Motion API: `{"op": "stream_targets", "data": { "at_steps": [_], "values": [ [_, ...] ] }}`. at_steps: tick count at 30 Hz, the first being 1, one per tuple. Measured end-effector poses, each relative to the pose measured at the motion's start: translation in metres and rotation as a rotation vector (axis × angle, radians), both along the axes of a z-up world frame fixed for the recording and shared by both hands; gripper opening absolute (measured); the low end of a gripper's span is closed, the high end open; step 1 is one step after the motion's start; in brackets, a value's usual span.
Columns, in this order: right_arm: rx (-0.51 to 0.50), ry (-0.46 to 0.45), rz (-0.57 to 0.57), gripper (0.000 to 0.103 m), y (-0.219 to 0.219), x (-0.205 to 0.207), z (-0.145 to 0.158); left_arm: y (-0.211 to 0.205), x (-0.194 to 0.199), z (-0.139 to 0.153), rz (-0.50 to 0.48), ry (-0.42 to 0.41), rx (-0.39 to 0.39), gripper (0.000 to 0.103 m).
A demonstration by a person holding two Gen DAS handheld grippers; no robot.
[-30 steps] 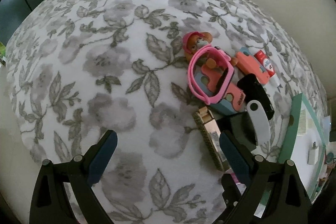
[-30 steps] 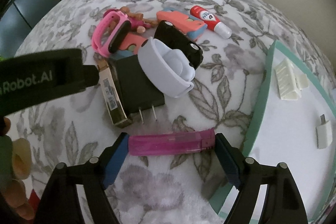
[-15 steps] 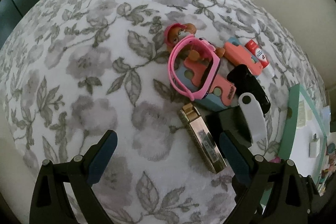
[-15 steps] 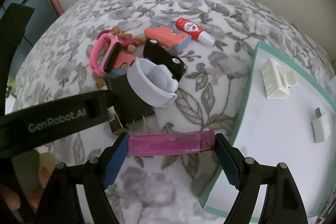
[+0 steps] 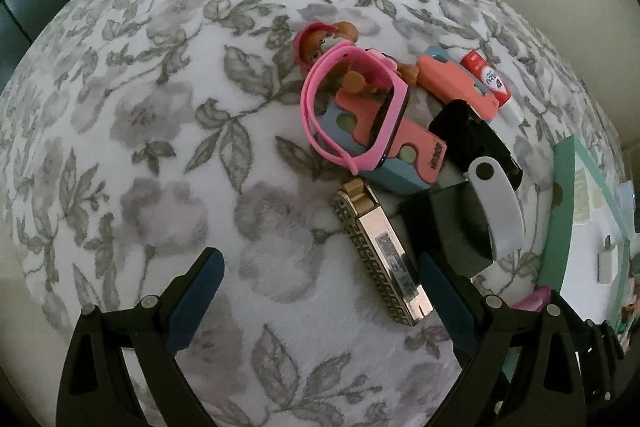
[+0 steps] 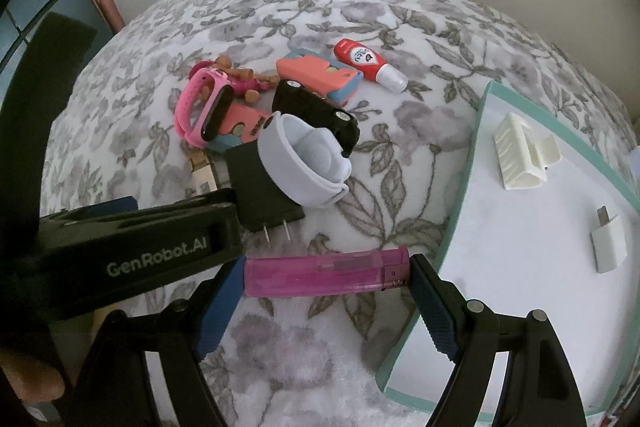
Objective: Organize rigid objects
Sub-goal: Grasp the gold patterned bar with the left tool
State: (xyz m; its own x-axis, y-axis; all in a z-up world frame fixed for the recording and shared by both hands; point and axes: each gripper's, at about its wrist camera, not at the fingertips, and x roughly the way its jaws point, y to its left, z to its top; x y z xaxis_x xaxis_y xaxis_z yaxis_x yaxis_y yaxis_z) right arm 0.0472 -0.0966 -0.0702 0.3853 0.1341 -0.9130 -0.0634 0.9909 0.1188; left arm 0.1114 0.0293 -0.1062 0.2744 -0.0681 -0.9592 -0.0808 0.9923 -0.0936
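Note:
My right gripper is shut on a pink lighter, held endwise between its pads just left of the green-rimmed white tray. My left gripper is open and empty above the floral cloth, its right finger beside a gold patterned lighter. The pile holds a pink watch, a coral and blue case, a black charger, a white band, a black toy car, a doll and a red tube.
The tray holds a white clip and a white adapter. The left gripper's body crosses the lower left of the right wrist view. The cloth-covered surface ends at a pale wall behind.
My right gripper has lifted and drawn back with the pink lighter. My left gripper has moved in toward the pile, now nearer the gold lighter.

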Motion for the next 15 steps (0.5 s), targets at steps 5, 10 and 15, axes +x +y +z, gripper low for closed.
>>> {"op": "stream_targets", "data": {
  "at_steps": [5, 10, 15],
  "values": [
    [-0.009, 0.002, 0.007, 0.083, 0.002, -0.001, -0.001, -0.013, -0.002, -0.002, -0.045, -0.011, 0.004, 0.082],
    [-0.006, 0.001, 0.016, 0.083, 0.002, -0.002, -0.001, -0.023, 0.0, -0.005, -0.071, -0.008, 0.027, 0.062],
    [-0.01, 0.002, 0.021, 0.083, 0.002, -0.002, -0.002, -0.018, -0.001, -0.001, -0.067, -0.015, 0.027, 0.037]
  ]
}}
